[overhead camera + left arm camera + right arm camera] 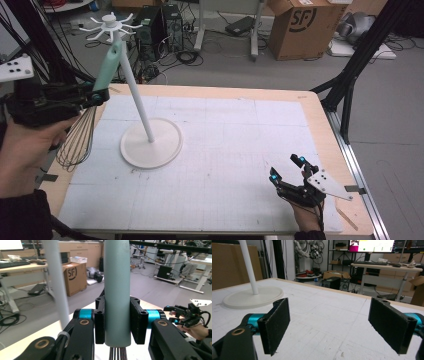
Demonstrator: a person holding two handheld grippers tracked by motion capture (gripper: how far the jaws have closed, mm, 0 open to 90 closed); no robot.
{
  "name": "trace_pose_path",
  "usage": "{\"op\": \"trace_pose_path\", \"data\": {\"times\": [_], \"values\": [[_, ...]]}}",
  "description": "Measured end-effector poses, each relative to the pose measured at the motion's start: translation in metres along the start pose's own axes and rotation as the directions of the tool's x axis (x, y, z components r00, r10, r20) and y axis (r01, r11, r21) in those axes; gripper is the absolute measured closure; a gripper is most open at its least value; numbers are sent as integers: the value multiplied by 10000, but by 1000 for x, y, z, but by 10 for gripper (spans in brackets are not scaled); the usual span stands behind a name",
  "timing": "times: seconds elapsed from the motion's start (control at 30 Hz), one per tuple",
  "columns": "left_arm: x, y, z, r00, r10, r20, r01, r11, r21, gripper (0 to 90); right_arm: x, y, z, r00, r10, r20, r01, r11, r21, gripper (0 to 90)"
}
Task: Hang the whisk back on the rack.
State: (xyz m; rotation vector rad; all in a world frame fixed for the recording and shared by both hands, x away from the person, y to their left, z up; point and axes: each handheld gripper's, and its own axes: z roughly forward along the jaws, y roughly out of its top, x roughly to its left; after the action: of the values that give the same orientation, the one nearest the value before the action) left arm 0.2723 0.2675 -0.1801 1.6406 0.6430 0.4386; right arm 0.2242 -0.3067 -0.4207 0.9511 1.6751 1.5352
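Clamping the whisk (95,85) handle, left gripper (97,96) nears the hook stand (145,115); hanging seemingly follows; right gripper (290,172) rests released.

Lab: computer towers (160,25), monitor (372,245), cables

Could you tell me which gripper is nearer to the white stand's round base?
Left. The left gripper holds the whisk beside the base; the right gripper sits open across the table.

The stand (150,142) stood on the table (240,165) at its left. The whisk (82,132) hung left of the stand's pole. The right gripper (287,169) sat at near right, well apart.
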Motion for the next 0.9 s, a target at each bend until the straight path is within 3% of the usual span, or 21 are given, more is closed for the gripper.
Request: {"op": "trace_pose_path", "data": {"times": [0.13, 0.37, 0.43, 0.9], "values": [[6, 5, -13, 9999, 2, 100, -3, 10000, 57, 697, 1, 0, 1, 10000, -14, -10, 14, 10000, 78, 165], [17, 13, -30, 9997, 20, -234, -15, 9998, 184, 697, 3, 0, 2, 10000, -34, -39, 35, 10000, 86, 165], [24, 14, -33, 9994, -47, -351, 63, 9990, 451, 697, 3, 0, 2, 10000, -51, -55, 52, 9999, 114, 165], [41, 12, -28, 9977, -274, -616, 300, 9987, 419, 697, 5, -1, 4, 9999, -85, -131, 87, 9998, 175, 165]]}}
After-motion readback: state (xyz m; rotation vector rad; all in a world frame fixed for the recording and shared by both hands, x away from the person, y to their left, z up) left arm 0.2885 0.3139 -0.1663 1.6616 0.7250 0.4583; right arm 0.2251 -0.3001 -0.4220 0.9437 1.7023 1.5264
